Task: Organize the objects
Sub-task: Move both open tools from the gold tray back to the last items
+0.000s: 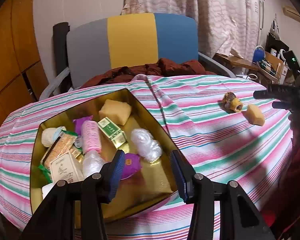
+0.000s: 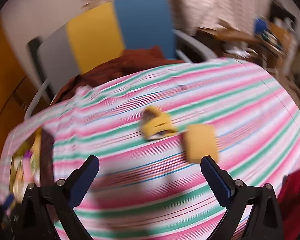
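— So, are your grippers holding anything?
— No. Your left gripper (image 1: 146,172) gapes empty over the gold tin (image 1: 150,112); your right gripper (image 2: 150,178) is spread wide, the tan block (image 2: 201,142) lying on the striped cloth (image 2: 240,104) just ahead.

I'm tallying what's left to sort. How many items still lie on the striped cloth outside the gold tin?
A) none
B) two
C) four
B: a crumpled yellow wrapper and a tan block lie on the striped cloth, apart from the gold tin.
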{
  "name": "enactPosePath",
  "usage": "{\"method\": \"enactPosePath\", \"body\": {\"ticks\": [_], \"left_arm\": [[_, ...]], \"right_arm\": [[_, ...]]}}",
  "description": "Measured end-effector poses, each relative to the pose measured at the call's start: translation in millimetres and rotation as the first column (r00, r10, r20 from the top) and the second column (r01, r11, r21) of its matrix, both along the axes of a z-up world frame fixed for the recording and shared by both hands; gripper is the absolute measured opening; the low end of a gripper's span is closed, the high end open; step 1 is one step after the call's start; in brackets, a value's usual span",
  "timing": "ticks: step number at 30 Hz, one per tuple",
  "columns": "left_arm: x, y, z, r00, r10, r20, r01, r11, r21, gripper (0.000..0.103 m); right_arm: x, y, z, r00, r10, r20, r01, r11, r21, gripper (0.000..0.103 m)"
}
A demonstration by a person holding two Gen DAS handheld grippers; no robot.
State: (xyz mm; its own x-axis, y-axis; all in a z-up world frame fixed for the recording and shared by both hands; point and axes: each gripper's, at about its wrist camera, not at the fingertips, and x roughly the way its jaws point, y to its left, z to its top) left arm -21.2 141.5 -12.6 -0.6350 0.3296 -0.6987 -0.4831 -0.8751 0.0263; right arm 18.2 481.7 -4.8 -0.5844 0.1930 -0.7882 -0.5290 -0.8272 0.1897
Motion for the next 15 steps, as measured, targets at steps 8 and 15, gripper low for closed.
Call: {"method": "enactPosePath", "body": {"ticks": [8,15], "left_arm": [[-1,8,-1,0.999,-0.032,0.021,0.032,0.999,0.01,0.047],[-6,18,0,0.998,-0.051,0.049,0.049,0.998,0.038,0.047]], "right_arm": [[19,99,-28,0.952,-0.305,0.026,0.306,0.946,-0.104,0.103],[-3,99,-49,0.97,-0.221,0.103,0.233,0.964,-0.128,0.102]]}}
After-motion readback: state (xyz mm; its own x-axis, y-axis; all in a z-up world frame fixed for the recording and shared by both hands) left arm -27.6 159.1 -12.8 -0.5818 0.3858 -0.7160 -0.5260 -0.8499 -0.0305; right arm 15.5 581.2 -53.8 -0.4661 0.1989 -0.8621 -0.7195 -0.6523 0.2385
